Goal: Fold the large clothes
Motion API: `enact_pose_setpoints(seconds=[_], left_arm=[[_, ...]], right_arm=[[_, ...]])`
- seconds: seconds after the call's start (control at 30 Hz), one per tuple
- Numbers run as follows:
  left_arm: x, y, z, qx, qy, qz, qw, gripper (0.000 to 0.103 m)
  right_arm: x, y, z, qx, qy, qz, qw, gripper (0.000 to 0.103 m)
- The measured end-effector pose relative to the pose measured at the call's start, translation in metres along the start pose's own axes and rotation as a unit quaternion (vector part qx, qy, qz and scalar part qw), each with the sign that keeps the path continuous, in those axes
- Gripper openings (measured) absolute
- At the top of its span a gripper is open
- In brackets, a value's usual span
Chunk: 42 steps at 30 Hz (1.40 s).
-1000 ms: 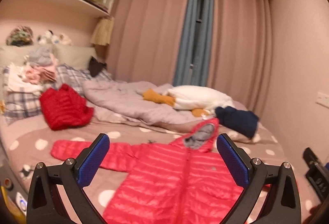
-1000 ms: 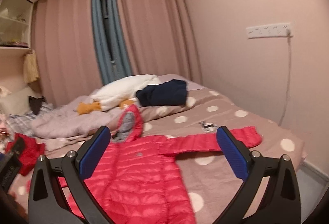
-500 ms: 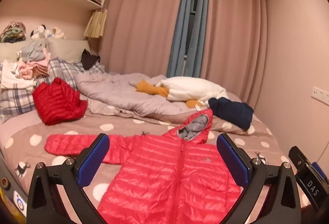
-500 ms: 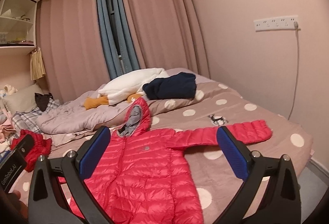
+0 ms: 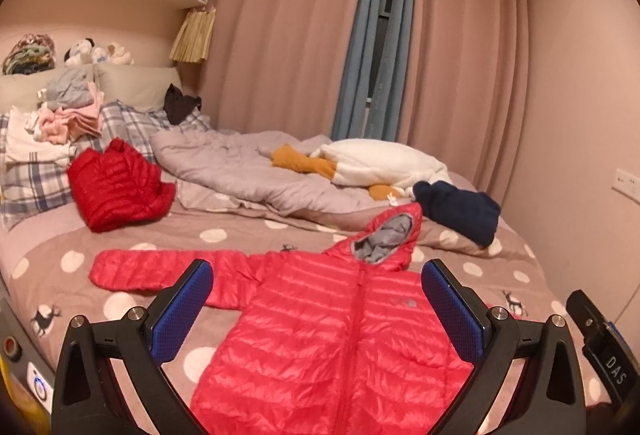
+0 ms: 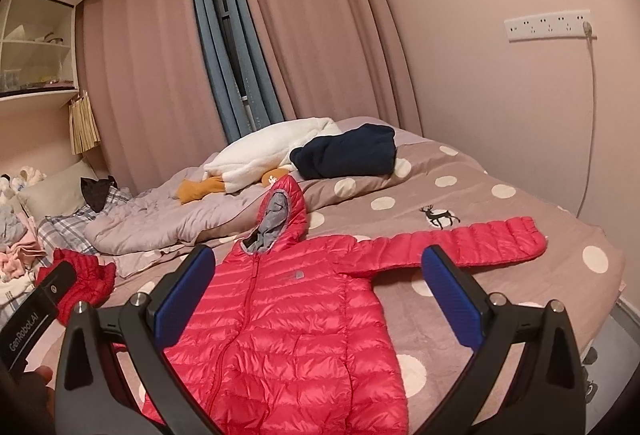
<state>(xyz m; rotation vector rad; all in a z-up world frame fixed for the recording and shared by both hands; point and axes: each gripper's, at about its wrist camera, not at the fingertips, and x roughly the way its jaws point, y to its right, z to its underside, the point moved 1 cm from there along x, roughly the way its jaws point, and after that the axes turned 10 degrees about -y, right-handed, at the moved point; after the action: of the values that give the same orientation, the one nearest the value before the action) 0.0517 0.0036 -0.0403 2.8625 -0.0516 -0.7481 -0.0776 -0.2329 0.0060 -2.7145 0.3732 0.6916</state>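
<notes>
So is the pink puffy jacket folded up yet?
No, the jacket is spread flat on the bed. Its sleeves stick straight out, its hood lies open, and neither gripper touches it.

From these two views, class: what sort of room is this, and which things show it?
Most likely a home bedroom: a bed with a spotted cover, a crumpled duvet, floor-length curtains, and a red puffer jacket laid out flat.
</notes>
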Motion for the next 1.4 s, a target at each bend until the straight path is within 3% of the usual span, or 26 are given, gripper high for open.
enact_pose_setpoints(seconds=[0.23,0.37,0.47,0.53,0.6,0.67,0.73,0.83,0.87,0.93,1.0,1.03,1.07,1.13,1.17,1.2,1.27,1.3,1.33,1.37,1.4], left_arm=[[0.010,-0.005,-0.001,-0.005,-0.025,-0.011,0.9996,0.103],[0.024,-0.021,-0.006,-0.014,-0.036,0.004,0.9993,0.103],[0.049,-0.057,-0.011,-0.079,-0.052,0.011,0.9954,0.103],[0.076,-0.097,-0.012,-0.147,-0.073,0.012,0.9864,0.103],[0.107,-0.140,-0.008,-0.186,-0.097,0.012,0.9776,0.103],[0.133,-0.182,-0.001,-0.243,-0.121,-0.002,0.9625,0.103],[0.154,-0.225,0.011,-0.302,-0.136,-0.001,0.9436,0.103],[0.179,-0.276,0.034,-0.363,-0.156,0.000,0.9187,0.103],[0.188,-0.292,0.044,-0.383,-0.160,-0.018,0.9097,0.103],[0.200,-0.306,0.059,-0.401,-0.170,-0.040,0.8993,0.103],[0.219,-0.314,0.071,-0.408,-0.197,-0.043,0.8904,0.102],[0.225,-0.315,0.074,-0.416,-0.191,-0.024,0.8887,0.102],[0.228,-0.314,0.072,-0.412,-0.176,-0.015,0.8941,0.102],[0.238,-0.312,0.064,-0.399,-0.157,0.024,0.9029,0.102],[0.248,-0.313,0.061,-0.404,-0.146,0.075,0.8998,0.102],[0.261,-0.313,0.060,-0.417,-0.146,0.132,0.8873,0.100],[0.280,-0.314,0.061,-0.432,-0.158,0.177,0.8701,0.084],[0.289,-0.316,0.062,-0.433,-0.166,0.167,0.8701,0.062],[0.297,-0.319,0.066,-0.434,-0.184,0.138,0.8712,0.032],[0.303,-0.322,0.070,-0.440,-0.200,0.114,0.8680,0.022],[0.305,-0.325,0.074,-0.450,-0.195,0.118,0.8636,0.017]], right_arm=[[0.010,0.006,0.001,-0.007,-0.017,-0.008,1.000,0.103],[0.028,0.028,-0.008,-0.001,-0.050,-0.029,0.998,0.103],[0.051,0.065,-0.016,0.042,-0.068,-0.028,0.996,0.103],[0.068,0.091,-0.020,0.059,-0.080,-0.012,0.995,0.103],[0.085,0.130,-0.024,0.092,-0.088,0.032,0.991,0.103],[0.097,0.165,-0.025,0.123,-0.099,0.085,0.984,0.103],[0.110,0.203,-0.024,0.159,-0.117,0.105,0.975,0.102],[0.124,0.248,-0.016,0.220,-0.143,0.111,0.959,0.102],[0.129,0.266,-0.008,0.256,-0.151,0.109,0.949,0.102],[0.137,0.282,0.004,0.303,-0.154,0.103,0.935,0.101],[0.140,0.290,0.014,0.322,-0.147,0.126,0.927,0.102],[0.146,0.290,0.019,0.324,-0.150,0.135,0.924,0.102],[0.154,0.290,0.024,0.327,-0.161,0.134,0.921,0.102],[0.168,0.288,0.031,0.349,-0.160,0.102,0.918,0.100],[0.177,0.287,0.035,0.367,-0.154,0.063,0.915,0.100],[0.185,0.287,0.037,0.381,-0.148,0.036,0.912,0.100],[0.199,0.282,0.037,0.394,-0.131,0.015,0.909,0.100],[0.203,0.279,0.035,0.390,-0.124,0.022,0.912,0.099],[0.209,0.276,0.031,0.379,-0.116,0.030,0.917,0.093],[0.213,0.274,0.028,0.374,-0.114,0.035,0.920,0.087],[0.219,0.276,0.028,0.377,-0.119,0.038,0.918,0.065]])
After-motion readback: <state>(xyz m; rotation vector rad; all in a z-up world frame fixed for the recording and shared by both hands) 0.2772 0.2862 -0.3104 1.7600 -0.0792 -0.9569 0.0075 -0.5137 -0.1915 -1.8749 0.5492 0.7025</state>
